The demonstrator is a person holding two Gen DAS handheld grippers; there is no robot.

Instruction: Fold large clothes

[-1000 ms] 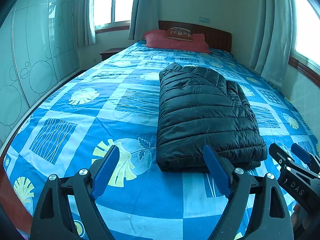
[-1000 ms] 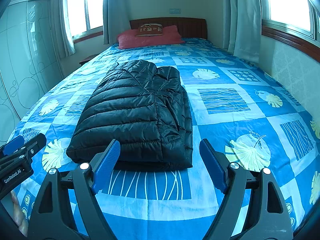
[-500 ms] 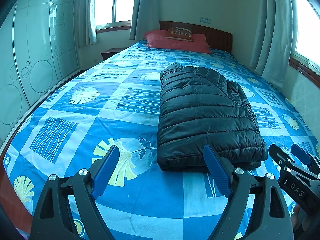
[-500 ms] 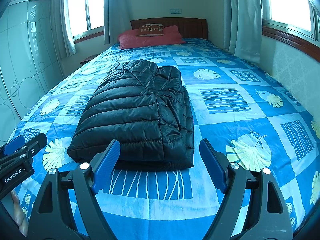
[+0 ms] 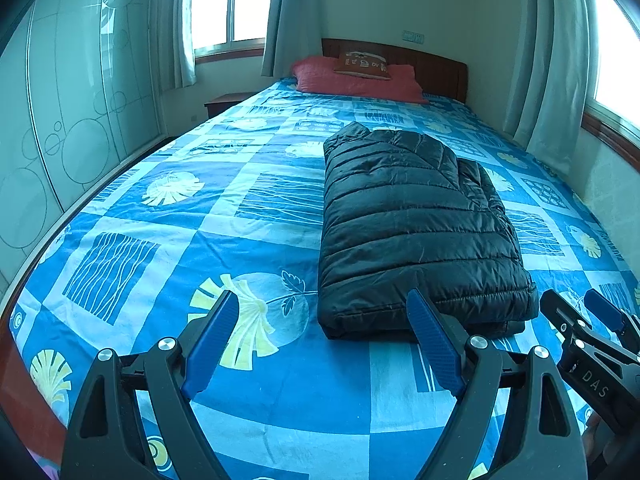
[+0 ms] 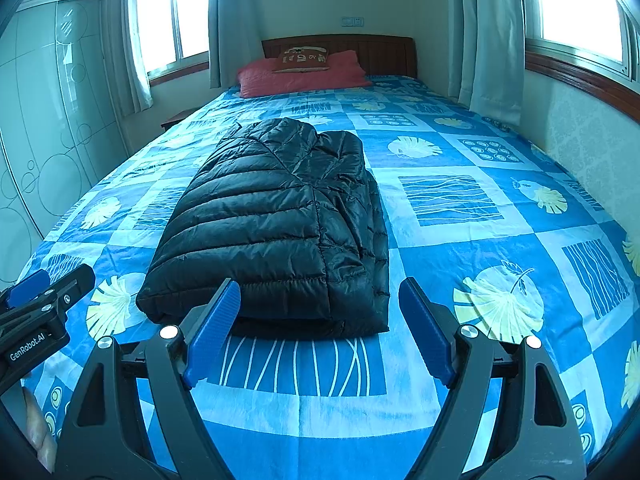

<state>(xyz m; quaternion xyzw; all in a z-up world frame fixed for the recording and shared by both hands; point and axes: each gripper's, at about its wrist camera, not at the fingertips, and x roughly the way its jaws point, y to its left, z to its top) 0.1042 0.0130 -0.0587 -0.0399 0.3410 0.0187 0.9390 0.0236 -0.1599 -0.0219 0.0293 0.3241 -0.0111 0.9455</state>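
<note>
Right wrist view, folded black jacket (image 6: 276, 220) beyond spread fingers (image 6: 214, 330), untouched

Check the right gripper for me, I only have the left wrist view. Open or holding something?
Observer: The right gripper is open, and its pads grip nothing.
Operator: What about the jacket's right edge? I can barely see it here.
Observer: On the black jacket, the right side shows several folded layers stacked one on another.
Operator: My right finger overlaps the jacket in my picture. Is it touching?
Observer: No. In the right wrist view the left gripper sits off the jacket's near left corner, with bedsheet showing between them.
</note>
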